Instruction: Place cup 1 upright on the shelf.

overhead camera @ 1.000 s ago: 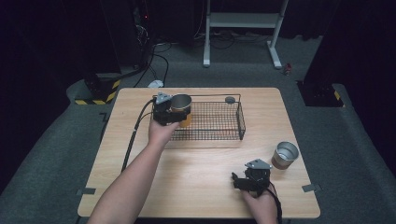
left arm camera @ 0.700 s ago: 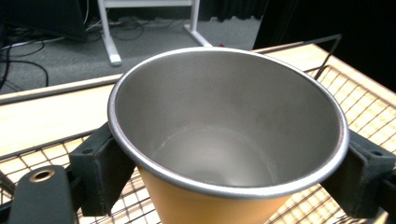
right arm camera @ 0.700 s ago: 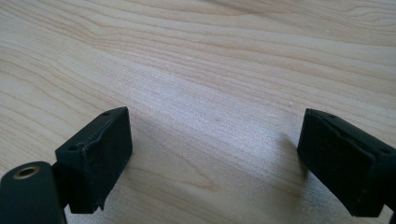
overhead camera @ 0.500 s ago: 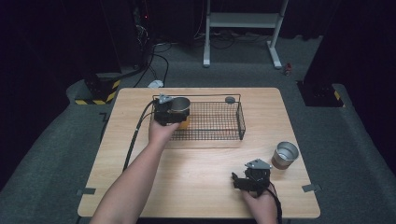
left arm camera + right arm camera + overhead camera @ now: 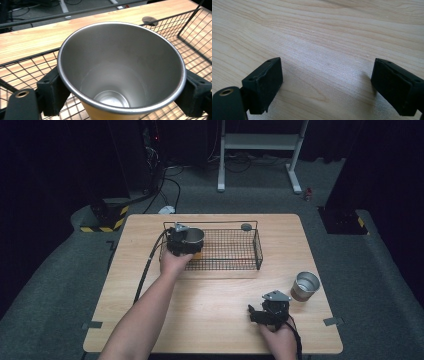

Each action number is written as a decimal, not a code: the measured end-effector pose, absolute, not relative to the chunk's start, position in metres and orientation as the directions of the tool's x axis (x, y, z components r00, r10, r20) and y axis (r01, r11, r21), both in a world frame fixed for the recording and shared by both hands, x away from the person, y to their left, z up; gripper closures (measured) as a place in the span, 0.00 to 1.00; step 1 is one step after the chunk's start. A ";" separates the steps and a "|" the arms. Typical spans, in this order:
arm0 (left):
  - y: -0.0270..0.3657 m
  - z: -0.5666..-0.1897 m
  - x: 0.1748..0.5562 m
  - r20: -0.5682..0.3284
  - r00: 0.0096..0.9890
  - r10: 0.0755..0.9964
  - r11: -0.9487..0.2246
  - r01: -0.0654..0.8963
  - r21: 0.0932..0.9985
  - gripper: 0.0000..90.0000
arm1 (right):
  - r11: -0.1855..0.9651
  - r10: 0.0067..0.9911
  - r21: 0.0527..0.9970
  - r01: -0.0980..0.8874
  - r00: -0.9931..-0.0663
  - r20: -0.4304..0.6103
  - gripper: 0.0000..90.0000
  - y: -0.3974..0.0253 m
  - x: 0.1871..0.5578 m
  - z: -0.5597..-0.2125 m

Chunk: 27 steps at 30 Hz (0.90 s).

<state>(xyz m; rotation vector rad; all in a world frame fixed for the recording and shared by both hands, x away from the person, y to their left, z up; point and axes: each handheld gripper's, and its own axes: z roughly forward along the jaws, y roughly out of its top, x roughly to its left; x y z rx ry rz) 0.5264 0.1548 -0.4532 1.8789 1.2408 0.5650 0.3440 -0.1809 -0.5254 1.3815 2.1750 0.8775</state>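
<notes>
**A:** Start at the left. What does the left gripper (image 5: 186, 241) have?

**B:** Its jaws are clamped on a steel cup (image 5: 121, 67), one pad pressing each side of the wall just under the rolled rim. In the left gripper view the cup sits upright between the jaws, mouth open toward the camera and nothing inside it. Below and beyond the jaws lies the floor of the wire basket (image 5: 252, 265), so the cup hangs over the basket's left end; I cannot tell whether its base touches the mesh.

**A:** How do you expect it to handle?

**B:** Light and stiff, I'd judge: thin metal, empty, so it won't crush or sag. The polished wall looks slippery and it tapers downward, so a loose pinch could let it slide. Holding just under the rim, where it is widest and the lip gives a stop, seems the safest place. It is not fragile, but it could tip or rock on the wire floor if let go at a tilt.

**A:** And farther right?

**B:** The right gripper (image 5: 268, 311) rests low over the bare table (image 5: 332, 32), jaws spread wide with nothing between them. Ahead of it and to its right stands a second steel cup (image 5: 305, 285), upright and apart from the jaws. I'd take that one the same way, across the wall near the rim.
</notes>
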 end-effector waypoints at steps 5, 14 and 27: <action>0.154 -0.456 0.526 -0.049 0.422 0.905 -0.221 0.565 0.795 0.16 | 0.309 0.906 0.700 0.644 -0.422 -0.012 0.11 -0.181 0.344 -0.525; 0.152 -0.456 0.521 0.011 0.437 0.900 -0.276 0.548 0.789 0.15 | 0.308 0.907 0.700 0.645 -0.421 -0.011 0.11 -0.181 0.344 -0.525; 0.157 -0.453 0.513 0.036 0.417 0.908 -0.286 0.556 0.781 0.00 | 0.310 0.906 0.700 0.643 -0.423 -0.013 0.11 -0.181 0.344 -0.525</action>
